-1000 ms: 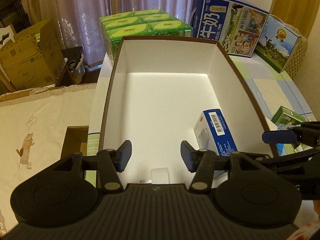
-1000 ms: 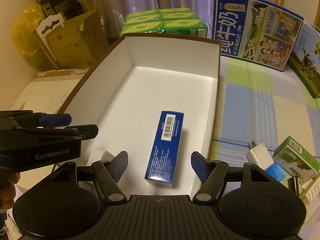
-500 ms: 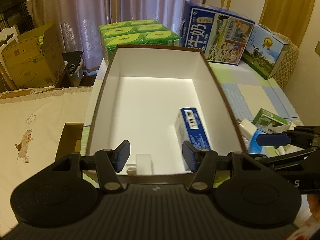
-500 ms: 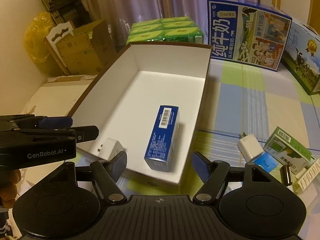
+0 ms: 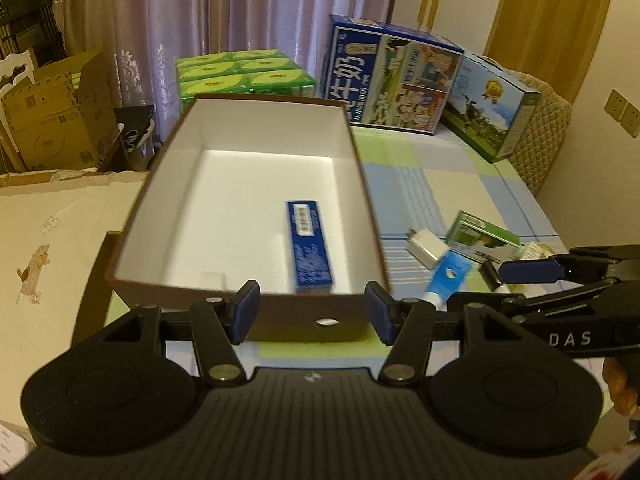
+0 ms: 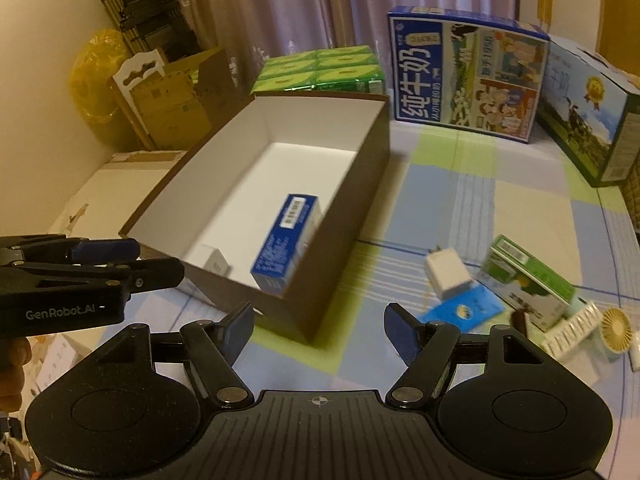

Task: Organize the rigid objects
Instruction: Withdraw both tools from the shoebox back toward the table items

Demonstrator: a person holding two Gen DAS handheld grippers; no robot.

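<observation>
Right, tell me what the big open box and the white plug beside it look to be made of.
Open box: seemingly paperboard, matte brown outside, white inside; thin straight walls, folded corners. White plug: likely hard plastic, smooth, faintly glossy; rounded block with metal prongs.

Left gripper (image 5: 313,312), right gripper (image 6: 319,330): agape, unladen.

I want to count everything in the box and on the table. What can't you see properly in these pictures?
- Small white block in the brown box: in the left wrist view the box's near wall hides most of it.
- Blue carton: print too blurred to read in both views.
- Little yellow fan: missing from the left view, where the right tongs cover that spot.
- White charger: prongs too small to count.
</observation>
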